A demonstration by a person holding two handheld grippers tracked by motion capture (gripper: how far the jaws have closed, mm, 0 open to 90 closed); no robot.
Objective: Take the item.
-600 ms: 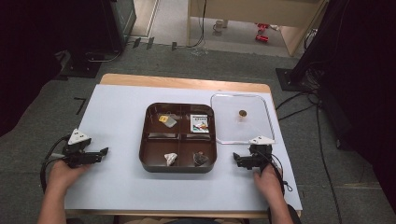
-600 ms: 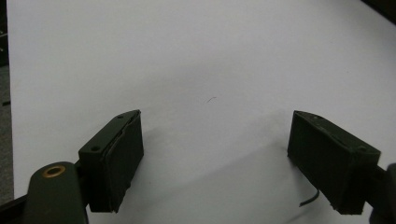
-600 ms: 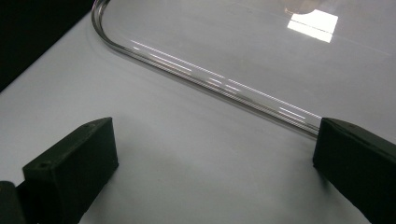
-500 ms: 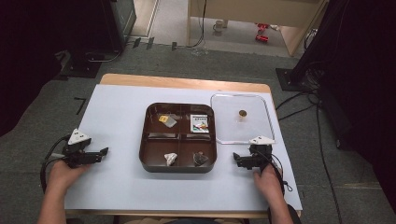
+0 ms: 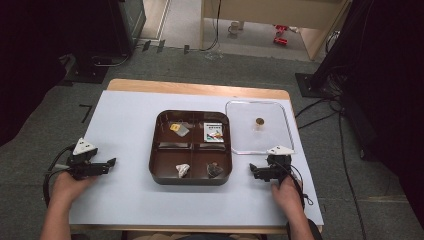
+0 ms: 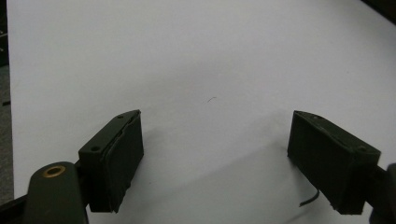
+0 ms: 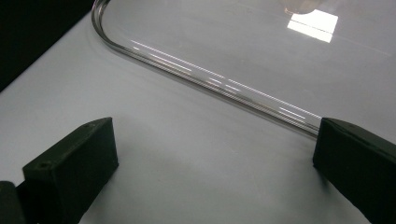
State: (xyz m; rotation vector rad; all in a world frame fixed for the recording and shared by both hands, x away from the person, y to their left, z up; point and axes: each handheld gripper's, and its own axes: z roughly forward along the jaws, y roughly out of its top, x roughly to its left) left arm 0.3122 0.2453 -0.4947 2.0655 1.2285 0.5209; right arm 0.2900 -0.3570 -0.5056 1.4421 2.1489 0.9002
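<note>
A dark brown tray [image 5: 152,150] with four compartments sits mid-table. Its far-left compartment holds a small yellow and clear packet [image 5: 178,129], its far-right a printed card [image 5: 214,132], its near-left a white crumpled piece [image 5: 183,170], its near-right a dark piece [image 5: 215,170]. To the tray's right lies a clear lid [image 5: 280,135] with a brown knob [image 5: 259,121]. My left gripper [image 5: 111,162] [image 6: 215,121] rests on the white sheet left of the tray, jaws wide open and empty. My right gripper [image 5: 252,171] [image 7: 215,126] lies just short of the lid's near rim [image 7: 210,79], open and empty.
A white sheet [image 5: 125,130] covers the wooden table [image 5: 195,89]. Grey carpet surrounds the table, with cables [image 5: 345,150] on the floor at the right. Dark equipment stands at both far corners.
</note>
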